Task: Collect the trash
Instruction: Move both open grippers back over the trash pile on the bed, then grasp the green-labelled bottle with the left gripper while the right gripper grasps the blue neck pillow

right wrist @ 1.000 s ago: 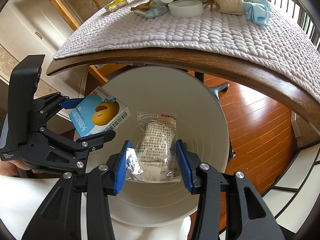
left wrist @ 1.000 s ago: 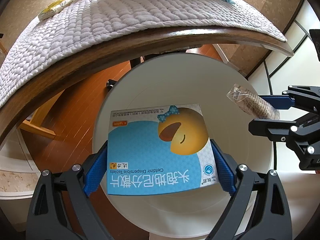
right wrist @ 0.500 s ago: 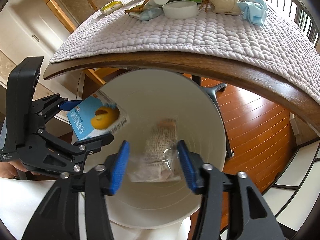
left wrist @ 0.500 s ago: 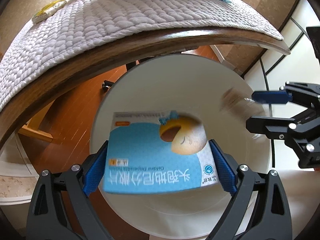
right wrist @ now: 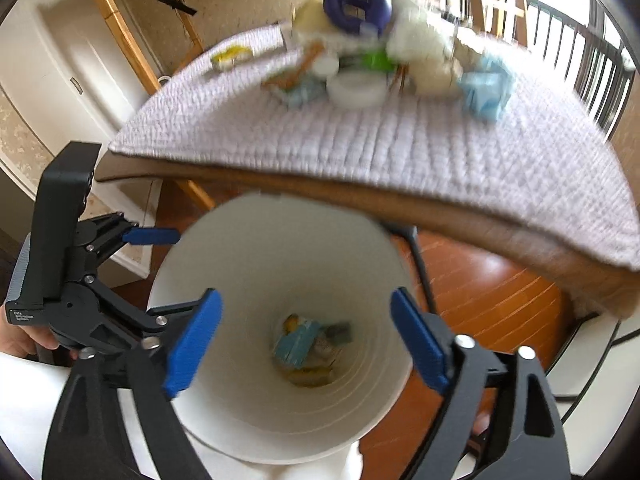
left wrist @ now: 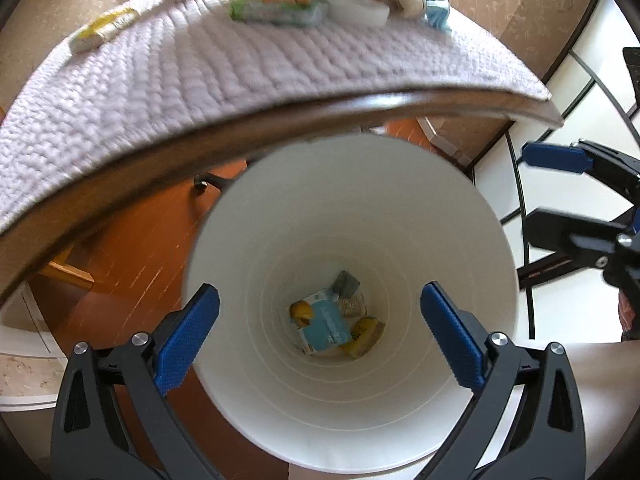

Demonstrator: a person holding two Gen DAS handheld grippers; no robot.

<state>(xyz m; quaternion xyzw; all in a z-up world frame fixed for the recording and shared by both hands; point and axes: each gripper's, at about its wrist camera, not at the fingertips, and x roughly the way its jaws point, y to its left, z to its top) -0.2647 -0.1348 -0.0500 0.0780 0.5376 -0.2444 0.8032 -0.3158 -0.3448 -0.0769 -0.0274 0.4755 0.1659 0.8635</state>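
Left wrist | blue box (left wrist: 325, 327) label unreadable | both grippers just opened, empty

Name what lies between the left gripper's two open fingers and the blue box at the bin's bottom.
Nothing: in the left wrist view only bare white bin wall separates the left gripper from the blue box.

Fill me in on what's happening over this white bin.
A person is collecting trash with a handheld gripper in each hand. Both hang over the white bin beside the table. The left gripper and right gripper have just been opening and now hold nothing. The blue medicine box lies at the bottom among other scraps. More clutter waits on the quilted mat, including a white tape roll and a blue mask.
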